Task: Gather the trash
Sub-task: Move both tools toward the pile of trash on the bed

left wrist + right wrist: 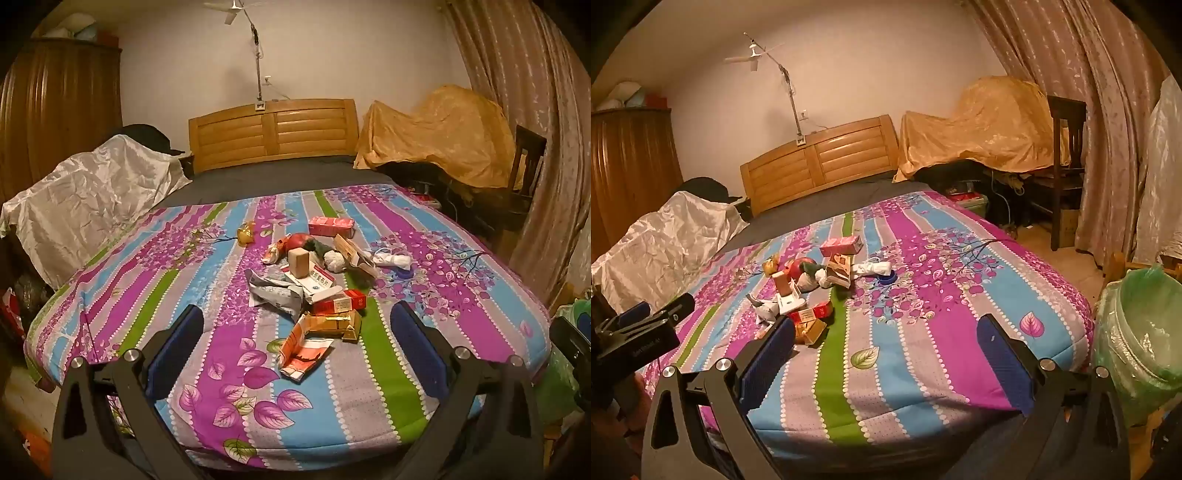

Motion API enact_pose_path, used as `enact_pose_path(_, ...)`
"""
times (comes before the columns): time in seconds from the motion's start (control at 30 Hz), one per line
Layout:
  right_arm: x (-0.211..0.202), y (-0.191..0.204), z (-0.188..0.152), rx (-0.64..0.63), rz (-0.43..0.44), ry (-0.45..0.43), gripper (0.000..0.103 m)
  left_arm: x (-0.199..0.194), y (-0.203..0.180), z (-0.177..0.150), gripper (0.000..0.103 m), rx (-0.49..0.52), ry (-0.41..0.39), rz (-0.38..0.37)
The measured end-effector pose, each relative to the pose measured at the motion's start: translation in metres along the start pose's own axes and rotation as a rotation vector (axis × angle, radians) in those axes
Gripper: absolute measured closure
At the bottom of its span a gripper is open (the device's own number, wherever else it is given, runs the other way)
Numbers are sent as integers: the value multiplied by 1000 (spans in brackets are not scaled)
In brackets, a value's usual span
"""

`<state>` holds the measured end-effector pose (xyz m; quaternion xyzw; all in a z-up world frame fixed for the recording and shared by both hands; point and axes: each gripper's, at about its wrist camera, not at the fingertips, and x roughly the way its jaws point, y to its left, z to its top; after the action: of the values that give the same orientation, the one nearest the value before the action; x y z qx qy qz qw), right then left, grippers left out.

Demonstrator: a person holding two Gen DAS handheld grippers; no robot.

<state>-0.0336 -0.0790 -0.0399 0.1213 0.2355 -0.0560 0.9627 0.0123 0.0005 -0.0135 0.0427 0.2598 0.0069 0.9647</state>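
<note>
A heap of trash lies mid-bed on the striped floral bedspread: a torn orange-white carton, a gold packet, a red box, crumpled grey paper, a tan block, a pink box and a white wad. My left gripper is open and empty, just before the orange carton. My right gripper is open and empty over the bed's near edge, right of the heap. A bin lined with a green bag stands at the bed's right corner.
A wooden headboard is at the far end. A white-covered shape sits left of the bed, an orange-covered one and a dark chair right. Curtains hang at the right. The left gripper shows at the right view's left edge.
</note>
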Motion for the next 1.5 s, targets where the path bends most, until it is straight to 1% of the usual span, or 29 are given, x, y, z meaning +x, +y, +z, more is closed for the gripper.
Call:
enact_pose_path(0.27, 1, 2, 0, 1, -3, 5, 5, 0, 1, 1, 5, -1, -2, 5)
enact_pose_path(0.37, -3, 2, 6, -2, -1, 3, 5, -1, 1, 2, 5, 0, -9, 13)
enact_pose_path(0.43, -2, 4, 6, -1, 0, 5, 5, -4, 4, 10, 5, -6, -24, 19)
enact_pose_path(0.53, -1, 4, 4, -4, -4, 6, 5, -9, 16, 32, 5, -73, -24, 0)
enact_pose_path(0.63, 0, 3, 2, -15, -9, 1, 5, -23, 22, 61, 5, -81, -78, 28)
enact_pose_path(0.73, -2, 5, 2, -14, -8, -15, 5, -47, 25, 90, 5, -79, -160, 56)
enact_pose_path(0.8, -4, 9, 5, -31, -9, -11, 5, -69, 26, 108, 5, -71, -232, 80)
enact_pose_path(0.9, -3, 10, 4, -40, -8, -2, 5, -98, 25, 123, 5, -56, -326, 108)
enact_pose_path(1.03, 0, 11, 3, -33, 4, 5, 5, -115, 21, 131, 5, -55, -376, 103)
enact_pose_path(1.23, -2, 20, 4, -82, -3, -3, 5, -127, 11, 129, 5, -33, -437, 110)
enact_pose_path(1.33, -2, 20, 3, -75, 5, -6, 5, -131, 12, 128, 5, -40, -452, 109)
enact_pose_path(1.37, -1, 19, 3, -69, 5, 8, 5, -131, 11, 127, 5, -41, -454, 111)
enact_pose_path(1.5, -1, 16, 3, -67, -3, 3, 5, -130, 10, 127, 5, -41, -456, 111)
